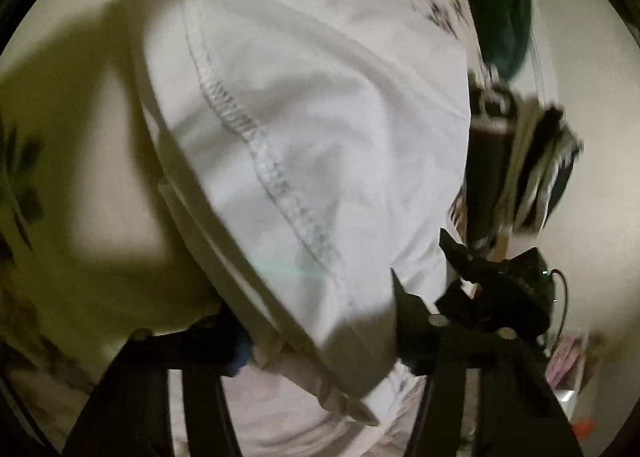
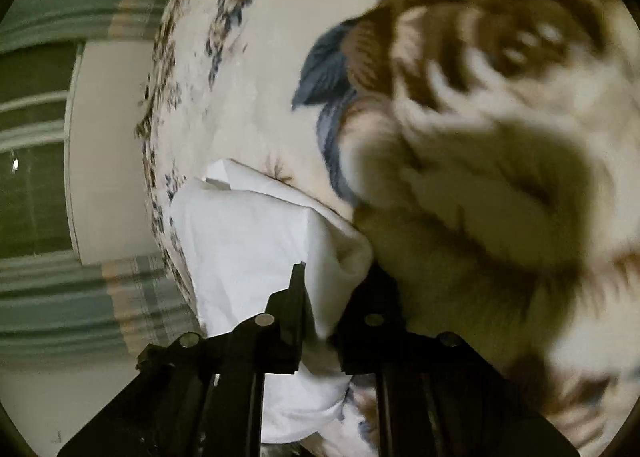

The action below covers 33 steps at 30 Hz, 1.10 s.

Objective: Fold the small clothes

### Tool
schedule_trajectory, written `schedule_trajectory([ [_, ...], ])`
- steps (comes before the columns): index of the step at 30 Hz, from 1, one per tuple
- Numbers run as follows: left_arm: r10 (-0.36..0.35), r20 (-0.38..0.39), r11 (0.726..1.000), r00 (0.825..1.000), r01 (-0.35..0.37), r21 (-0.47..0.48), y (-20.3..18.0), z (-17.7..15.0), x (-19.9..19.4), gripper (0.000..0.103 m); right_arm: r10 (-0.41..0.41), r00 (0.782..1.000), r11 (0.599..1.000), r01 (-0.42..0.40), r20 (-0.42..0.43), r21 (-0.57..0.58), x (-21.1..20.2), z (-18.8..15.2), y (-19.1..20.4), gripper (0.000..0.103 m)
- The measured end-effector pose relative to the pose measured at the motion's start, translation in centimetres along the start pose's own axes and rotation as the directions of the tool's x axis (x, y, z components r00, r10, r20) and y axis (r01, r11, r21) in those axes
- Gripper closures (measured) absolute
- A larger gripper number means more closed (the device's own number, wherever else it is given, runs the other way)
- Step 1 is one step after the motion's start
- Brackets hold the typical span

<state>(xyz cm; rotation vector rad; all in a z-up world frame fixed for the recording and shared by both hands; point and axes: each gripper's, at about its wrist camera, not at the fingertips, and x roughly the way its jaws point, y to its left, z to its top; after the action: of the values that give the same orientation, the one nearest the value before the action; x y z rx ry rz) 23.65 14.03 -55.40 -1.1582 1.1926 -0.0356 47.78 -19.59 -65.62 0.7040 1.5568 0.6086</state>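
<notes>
Black fingers pinching crumpled white cloth

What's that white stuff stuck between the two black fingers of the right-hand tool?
In the right wrist view, a fold of the white garment sits between the right gripper fingers, which are closed on it. The flowered bedspread lies beyond.

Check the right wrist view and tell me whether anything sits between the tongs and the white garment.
Nothing visible does. The right tongs are shut on a fold of the white garment, which lies on the floral bedspread.
</notes>
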Motion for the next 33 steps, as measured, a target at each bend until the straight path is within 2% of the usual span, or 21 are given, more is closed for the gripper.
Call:
schedule_trajectory([
  [3,0.092,-0.080,0.979,0.993,-0.076,0.187,-1.4,1.3,-1.1,0.053,0.005,0.998,0.996,-0.011,0.059,0.091,-1.9,-4.0,-1.0,0.092],
  [6,0.215,-0.165,0.904,0.963,-0.132,0.406,-2.5,3.3,-1.8,0.050,0.008,0.997,0.976,-0.024,0.072,0.218,-3.3,-10.5,-2.6,0.092],
  [9,0.258,-0.245,0.878,0.935,-0.121,0.463,-1.7,3.3,-2.5,0.043,0.013,1.000,0.957,-0.010,-0.007,0.289,-2.4,-15.7,-3.2,0.091],
  [11,0.267,-0.242,0.869,0.933,-0.125,0.478,-1.2,3.1,-3.9,0.040,-0.028,0.999,0.958,0.034,-0.023,0.284,-2.7,-16.4,-3.2,0.085],
  [12,0.266,-0.233,0.870,0.936,-0.129,0.476,-1.7,3.3,-4.2,0.040,-0.073,0.997,0.964,0.075,-0.016,0.255,-3.5,-16.1,-2.8,0.081],
  [13,0.252,-0.218,0.880,0.943,-0.129,0.458,-2.3,3.4,-4.6,0.038,-0.137,0.990,0.968,0.132,0.011,0.216,-4.7,-15.5,-2.3,0.070],
  [14,0.233,-0.202,0.890,0.951,-0.125,0.438,-2.7,3.5,-5.0,0.036,-0.188,0.980,0.970,0.175,0.064,0.169,-6.1,-14.6,-1.3,0.062],
  [16,0.186,-0.159,0.917,0.970,-0.113,0.383,-2.6,4.0,-5.3,0.032,-0.229,0.962,0.973,0.222,0.148,0.065,-8.2,-12.6,0.7,0.060],
  [18,0.168,-0.127,0.934,0.978,-0.117,0.337,-2.7,4.2,-4.6,0.032,-0.239,0.956,0.967,0.250,0.169,-0.050,-8.5,-9.6,3.1,0.058],
  [21,0.126,-0.102,0.963,0.987,-0.097,0.250,-2.1,5.0,-3.5,0.032,-0.235,0.959,0.951,0.260,0.157,-0.168,-6.6,-5.2,5.8,0.058],
  [23,0.118,-0.073,0.966,0.990,-0.097,0.241,-2.5,5.4,-3.1,0.032,-0.206,0.974,0.956,0.222,0.098,-0.193,-4.2,-2.4,6.8,0.058],
  [25,0.119,-0.055,0.962,0.991,-0.102,0.252,-3.4,5.7,-2.4,0.032,-0.215,0.976,0.955,0.220,0.044,-0.198,-1.9,-0.5,7.5,0.058],
  [26,0.123,-0.050,0.961,0.991,-0.106,0.257,-3.6,5.9,-2.2,0.032,-0.232,0.973,0.951,0.229,0.013,-0.206,-0.8,0.0,7.5,0.062],
  [27,0.129,-0.046,0.959,0.991,-0.112,0.262,-3.8,6.0,-2.1,0.032,-0.242,0.970,0.948,0.239,0.010,-0.209,-0.2,0.2,7.7,0.072],
  [28,0.125,-0.045,0.958,0.991,-0.108,0.266,-3.8,6.2,-2.2,0.032,-0.242,0.970,0.947,0.241,0.020,-0.211,-0.1,0.3,7.7,0.095],
  [33,0.118,-0.027,0.960,0.993,-0.107,0.257,-3.8,7.3,-1.9,0.032,-0.254,0.956,0.940,0.280,0.148,-0.194,-2.5,-0.9,7.5,0.095],
])
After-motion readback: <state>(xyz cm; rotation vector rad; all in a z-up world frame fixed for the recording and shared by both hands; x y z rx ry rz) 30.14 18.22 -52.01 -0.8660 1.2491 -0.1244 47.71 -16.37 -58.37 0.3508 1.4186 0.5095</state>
